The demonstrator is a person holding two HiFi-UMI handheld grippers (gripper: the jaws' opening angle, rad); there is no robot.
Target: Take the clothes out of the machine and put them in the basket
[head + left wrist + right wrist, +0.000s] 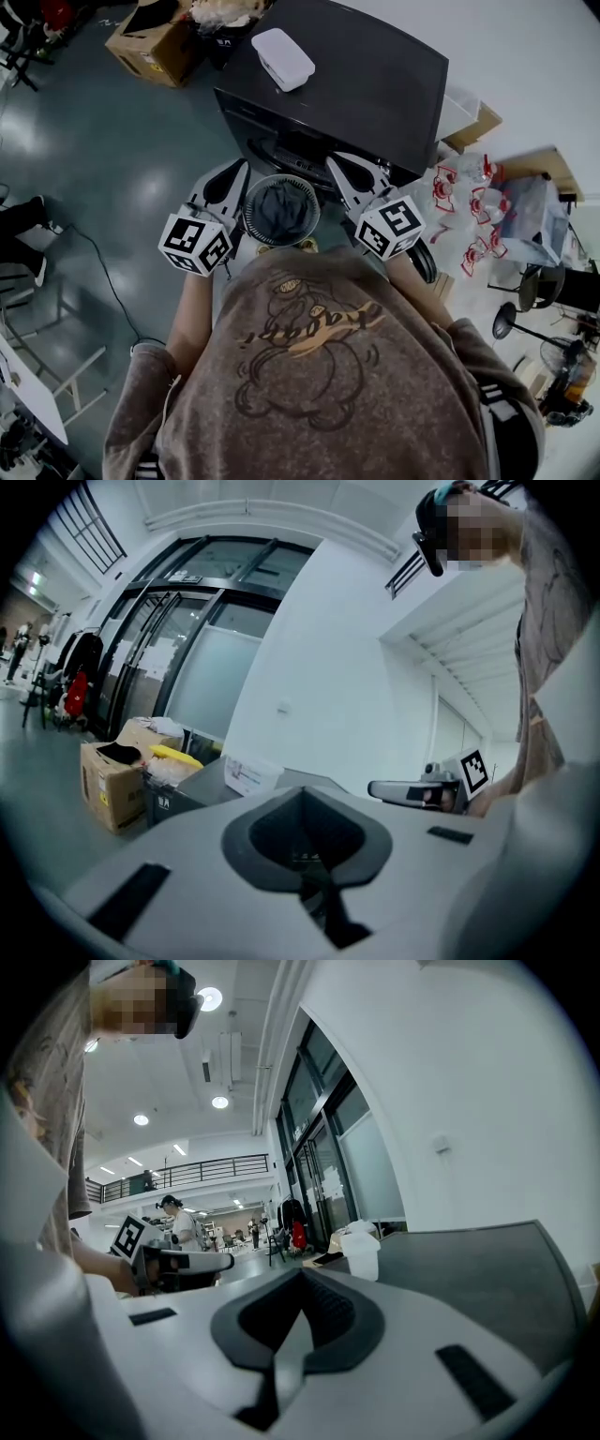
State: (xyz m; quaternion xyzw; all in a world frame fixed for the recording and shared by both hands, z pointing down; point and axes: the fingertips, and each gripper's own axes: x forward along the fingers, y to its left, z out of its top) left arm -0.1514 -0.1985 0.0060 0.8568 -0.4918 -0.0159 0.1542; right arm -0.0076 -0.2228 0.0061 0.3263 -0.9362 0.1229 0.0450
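Observation:
In the head view a round ribbed basket (281,208) with dark cloth (279,211) inside sits right in front of me, below the dark machine (366,89). My left gripper (239,172) points forward along the basket's left side and my right gripper (336,167) along its right side, both near the machine's front. Both pairs of jaws are together with nothing between them. The left gripper view shows its own closed jaws (302,797) and the right gripper (412,791) beside them. In the right gripper view its closed jaws (302,1277) lie over the machine's flat top (469,1260).
A white lidded container (281,58) sits on the machine. A cardboard box (155,42) stands on the floor at the back left. To the right are red-and-white items (469,216), a clear bin (530,216) and a black stool (511,321). A person (178,1224) stands far off.

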